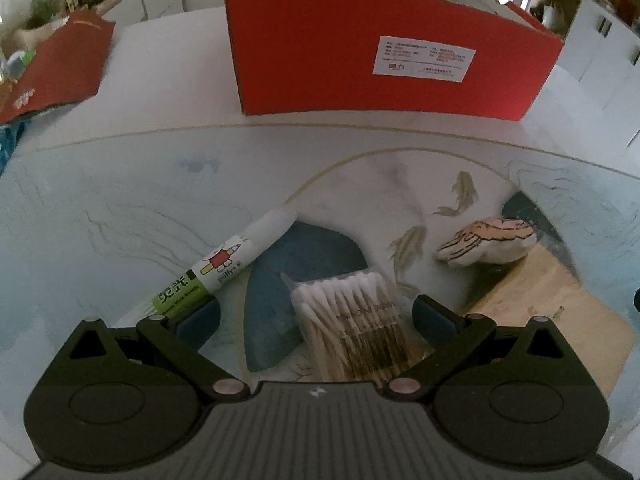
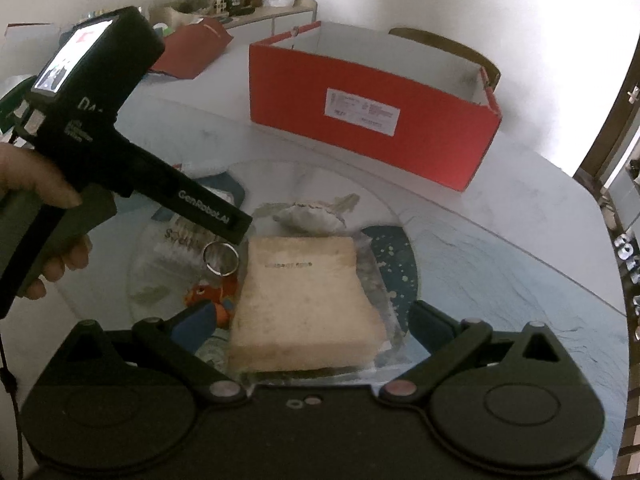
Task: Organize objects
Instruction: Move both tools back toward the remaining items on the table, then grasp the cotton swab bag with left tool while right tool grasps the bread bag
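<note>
The table (image 1: 120, 184) was glossy and pale, printed with gold fish and blue patches; behind it stood cupboards cluttered with small ornaments. An open red cardboard box (image 1: 384, 64) with a white label sat at the far side.

My left gripper (image 1: 316, 316) stood wide open, low over a crinkly clear packet of cotton swabs (image 1: 352, 320), which lay between its dark fingers, nearer the right one. A white and green tube-shaped marker (image 1: 228, 264) lay slanted, its green end by the left finger. A soft, shell-shaped plush with brown stripes (image 1: 488, 242) rested well to the right.

My right gripper (image 2: 310, 320) was also wide open, with a pale, squarish sponge (image 2: 304, 300) between its fingers. A metal ring (image 2: 221, 258) and a small orange figure (image 2: 212, 296) lay just left of the sponge.
</note>
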Demonstrator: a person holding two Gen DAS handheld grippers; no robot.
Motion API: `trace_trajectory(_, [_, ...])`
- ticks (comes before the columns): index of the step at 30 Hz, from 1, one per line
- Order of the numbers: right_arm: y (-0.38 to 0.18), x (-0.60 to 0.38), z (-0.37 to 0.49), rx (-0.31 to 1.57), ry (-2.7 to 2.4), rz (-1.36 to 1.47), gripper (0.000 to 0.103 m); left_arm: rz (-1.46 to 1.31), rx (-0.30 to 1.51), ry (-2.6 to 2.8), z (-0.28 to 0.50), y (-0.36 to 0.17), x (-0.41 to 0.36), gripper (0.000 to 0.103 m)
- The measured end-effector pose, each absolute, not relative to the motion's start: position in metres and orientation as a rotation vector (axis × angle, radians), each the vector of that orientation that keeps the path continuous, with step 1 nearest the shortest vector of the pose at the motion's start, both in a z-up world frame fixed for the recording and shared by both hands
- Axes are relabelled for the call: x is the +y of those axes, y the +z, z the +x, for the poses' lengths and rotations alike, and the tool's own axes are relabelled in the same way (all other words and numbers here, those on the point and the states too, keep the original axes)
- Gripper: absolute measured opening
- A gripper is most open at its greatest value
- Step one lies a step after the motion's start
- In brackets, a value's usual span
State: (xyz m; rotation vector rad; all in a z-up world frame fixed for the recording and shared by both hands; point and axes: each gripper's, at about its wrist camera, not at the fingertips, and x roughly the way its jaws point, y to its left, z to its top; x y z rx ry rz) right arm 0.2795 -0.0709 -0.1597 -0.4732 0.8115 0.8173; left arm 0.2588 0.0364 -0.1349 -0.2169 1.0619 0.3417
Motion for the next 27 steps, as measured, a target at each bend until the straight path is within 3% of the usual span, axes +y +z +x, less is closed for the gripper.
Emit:
trace_trajectory(12, [-0.173, -0.067, 0.283, 0.843, 0.813, -0.506, 0.096, -0.189, 1.022, 0.326, 0.251, -0.137, 0.035, 0.099])
trace_trajectory(15, [-0.173, -0.067, 0.284, 0.847, 0.804, -0.513, 0.092, -0.179, 1.006, 0.314, 0.247, -0.133, 0.032, 0.084])
trace_trajectory(17, [-0.173, -0.067, 0.284, 0.844, 0.802, -0.514, 0.090, -0.168, 0.996, 0.304, 0.246, -0.129, 0.029, 0.062])
trace_trajectory(18, [-0.172, -0.067, 0.283, 0.841, 0.798, -0.513, 0.089, -0.167, 0.993, 0.297, 0.245, -0.128, 0.028, 0.057])
trace_trajectory(27, [-0.161, -0.075, 0.281, 0.823, 0.765, -0.474, 0.081, -0.261, 0.980, 0.255, 0.228, -0.118, 0.046, 0.042])
